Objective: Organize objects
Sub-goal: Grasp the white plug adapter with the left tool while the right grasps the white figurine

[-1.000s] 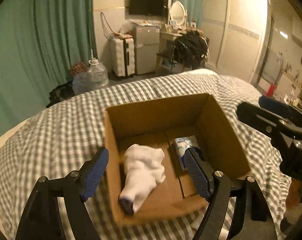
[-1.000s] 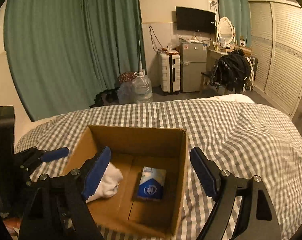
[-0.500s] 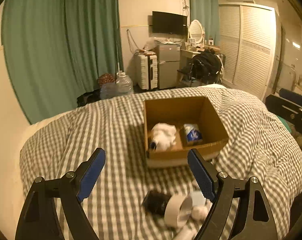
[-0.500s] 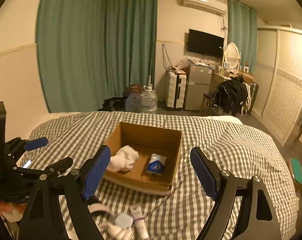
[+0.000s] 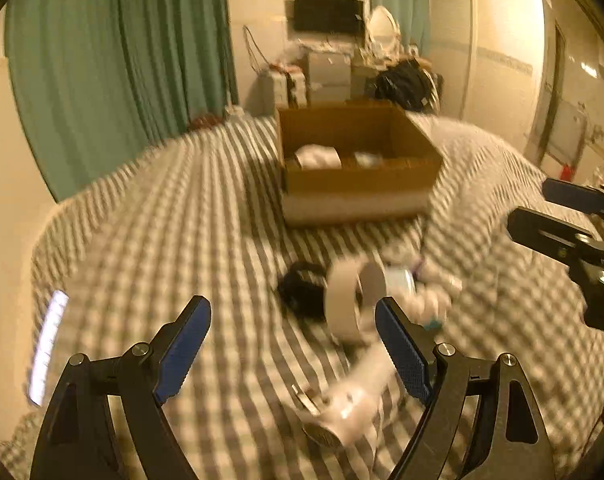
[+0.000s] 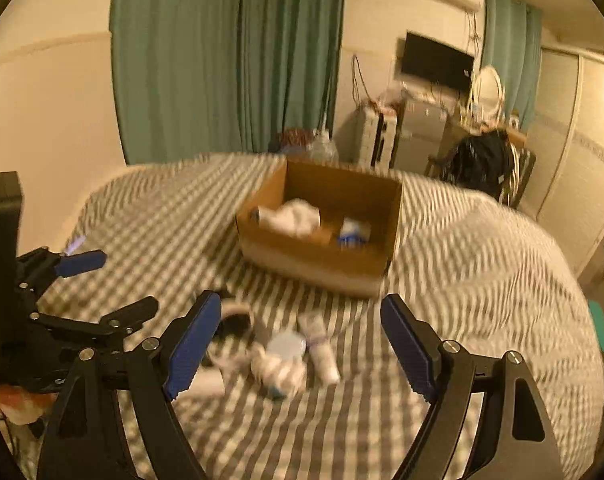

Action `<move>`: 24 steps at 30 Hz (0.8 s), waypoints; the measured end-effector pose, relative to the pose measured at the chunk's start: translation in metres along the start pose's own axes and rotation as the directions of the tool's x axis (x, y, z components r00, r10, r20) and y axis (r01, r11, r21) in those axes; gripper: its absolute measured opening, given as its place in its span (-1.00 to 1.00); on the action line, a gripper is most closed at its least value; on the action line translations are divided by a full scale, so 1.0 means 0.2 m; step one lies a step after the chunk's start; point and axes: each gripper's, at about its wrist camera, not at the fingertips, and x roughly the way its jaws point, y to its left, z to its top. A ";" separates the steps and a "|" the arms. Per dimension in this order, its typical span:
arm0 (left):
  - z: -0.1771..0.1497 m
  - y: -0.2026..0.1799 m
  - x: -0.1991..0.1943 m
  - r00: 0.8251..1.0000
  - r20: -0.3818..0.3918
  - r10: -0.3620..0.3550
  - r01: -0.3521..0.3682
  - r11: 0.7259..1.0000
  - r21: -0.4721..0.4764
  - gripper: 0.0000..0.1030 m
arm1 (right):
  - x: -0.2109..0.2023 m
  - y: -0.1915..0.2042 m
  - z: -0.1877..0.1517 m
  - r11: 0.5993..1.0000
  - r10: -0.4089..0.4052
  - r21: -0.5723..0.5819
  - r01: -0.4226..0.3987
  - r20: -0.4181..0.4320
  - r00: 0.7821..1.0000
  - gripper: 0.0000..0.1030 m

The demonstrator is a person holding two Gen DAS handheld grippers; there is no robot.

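Note:
A cardboard box (image 5: 357, 178) (image 6: 313, 256) sits on the checked bed and holds a white sock (image 5: 317, 157) (image 6: 298, 216) and a blue-white packet (image 6: 353, 232). Loose items lie in front of it: a tape roll (image 5: 347, 300), a black object (image 5: 302, 288) (image 6: 234, 324), a white tube (image 5: 353, 396) (image 6: 319, 348), a round white lid (image 6: 288, 346). My left gripper (image 5: 294, 344) is open and empty above the tape roll and tube. My right gripper (image 6: 302, 344) is open and empty above the same pile. Both views are motion-blurred.
The checked bedspread (image 6: 461, 272) covers the whole bed. Green curtains (image 6: 230, 56), a suitcase, a small fridge, a TV and a chair with dark clothes stand behind the bed. A lit phone (image 5: 46, 352) lies at the bed's left edge.
Both grippers have pulled back from the box and dropped lower toward the pile of loose items in front of it. Both stay open and empty.

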 end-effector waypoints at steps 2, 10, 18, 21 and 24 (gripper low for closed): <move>-0.07 -0.04 0.07 0.998 -0.051 -0.033 0.034 0.999 0.014 0.69 | 0.07 -0.02 -0.07 1.000 -0.004 0.010 0.004 -0.040 0.999 0.60; -0.23 -0.14 0.29 0.972 -0.217 -0.095 0.113 0.991 0.074 0.69 | 0.30 -0.04 -0.23 0.999 -0.001 0.033 0.006 -0.140 0.990 0.60; -0.28 -0.16 0.30 0.970 -0.221 -0.099 0.123 0.988 0.094 0.23 | 0.42 -0.03 -0.28 0.999 0.016 0.047 -0.007 -0.194 0.981 0.60; -0.26 -0.13 0.27 0.976 -0.199 -0.087 0.103 0.992 0.070 0.06 | 0.44 -0.01 -0.29 0.999 0.023 0.041 -0.015 -0.204 0.979 0.60; -0.23 -0.08 0.23 0.982 -0.164 -0.093 0.100 0.994 0.034 0.05 | 0.45 -0.01 -0.29 0.999 0.023 0.037 -0.016 -0.213 0.977 0.60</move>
